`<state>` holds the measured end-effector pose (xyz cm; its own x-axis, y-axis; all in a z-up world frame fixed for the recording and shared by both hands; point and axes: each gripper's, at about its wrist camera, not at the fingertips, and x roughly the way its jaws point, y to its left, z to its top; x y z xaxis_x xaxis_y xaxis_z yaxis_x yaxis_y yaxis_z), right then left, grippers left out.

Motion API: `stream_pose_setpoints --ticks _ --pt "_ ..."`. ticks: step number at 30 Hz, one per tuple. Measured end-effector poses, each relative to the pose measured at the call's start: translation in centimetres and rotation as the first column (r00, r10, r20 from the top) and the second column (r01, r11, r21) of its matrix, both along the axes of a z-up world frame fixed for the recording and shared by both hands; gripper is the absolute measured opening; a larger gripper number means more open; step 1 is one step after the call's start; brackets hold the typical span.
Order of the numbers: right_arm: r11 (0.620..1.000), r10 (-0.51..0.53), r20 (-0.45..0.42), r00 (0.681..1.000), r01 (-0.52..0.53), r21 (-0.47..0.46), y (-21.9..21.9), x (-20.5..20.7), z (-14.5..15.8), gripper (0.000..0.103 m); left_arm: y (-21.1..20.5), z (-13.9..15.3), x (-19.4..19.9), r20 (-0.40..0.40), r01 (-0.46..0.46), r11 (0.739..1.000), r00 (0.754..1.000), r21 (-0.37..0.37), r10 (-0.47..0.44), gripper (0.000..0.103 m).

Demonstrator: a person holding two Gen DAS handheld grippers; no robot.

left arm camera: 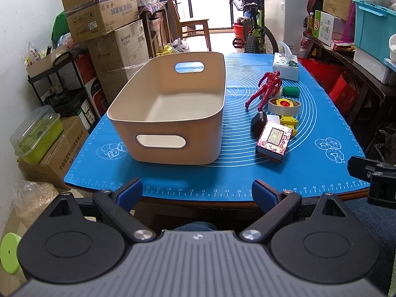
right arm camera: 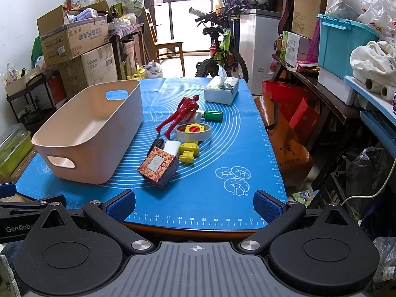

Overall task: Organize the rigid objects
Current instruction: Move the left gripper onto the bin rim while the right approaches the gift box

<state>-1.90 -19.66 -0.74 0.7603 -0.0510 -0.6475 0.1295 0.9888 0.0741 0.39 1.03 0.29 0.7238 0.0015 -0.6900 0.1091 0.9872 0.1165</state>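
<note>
A beige plastic bin (left arm camera: 170,113) (right arm camera: 94,133) stands empty on the left of the blue mat (left arm camera: 237,170) (right arm camera: 210,180). Right of it lie a patterned red box (left arm camera: 273,141) (right arm camera: 158,167), a black oval object (left arm camera: 258,121) (right arm camera: 158,143), a white block (right arm camera: 172,147), a yellow toy (left arm camera: 288,121) (right arm camera: 189,152), a tape roll (left arm camera: 284,106) (right arm camera: 193,132), a red figure (left arm camera: 266,87) (right arm camera: 182,115) and a green cylinder (left arm camera: 290,91) (right arm camera: 213,115). My left gripper (left arm camera: 197,194) is open and empty at the table's near edge, in front of the bin. My right gripper (right arm camera: 194,204) is open and empty at the near edge, in front of the box.
A tissue box (left arm camera: 285,68) (right arm camera: 221,90) stands at the mat's far right. Cardboard boxes (left arm camera: 104,22) are stacked left of the table. A bicycle (right arm camera: 222,47) stands behind it. A shelf with a teal crate (right arm camera: 344,42) runs along the right.
</note>
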Motion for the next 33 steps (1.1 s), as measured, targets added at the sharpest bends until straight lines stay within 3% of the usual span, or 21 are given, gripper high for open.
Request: stream_pose_setpoints --ticks 9,16,23,33 --pt "0.999 0.003 0.031 1.000 -0.004 0.031 -0.5 2.3 2.4 0.101 1.4 2.9 2.0 0.013 -0.033 0.999 0.999 -0.025 0.033 0.095" --pt "0.997 -0.001 0.003 1.000 0.001 0.072 0.3 7.0 2.4 0.101 4.6 5.7 6.9 0.043 -0.106 0.994 0.993 -0.028 0.107 0.095" --pt "0.997 -0.004 -0.085 0.996 0.010 0.072 2.5 12.3 0.1 0.101 8.7 4.6 12.8 -0.039 -0.184 0.981 0.983 -0.055 0.182 0.095" --pt "0.996 -0.066 -0.211 0.975 0.079 0.050 3.8 18.0 -4.3 0.101 12.0 0.5 19.2 -0.153 -0.133 0.991 0.980 -0.006 0.131 0.094"
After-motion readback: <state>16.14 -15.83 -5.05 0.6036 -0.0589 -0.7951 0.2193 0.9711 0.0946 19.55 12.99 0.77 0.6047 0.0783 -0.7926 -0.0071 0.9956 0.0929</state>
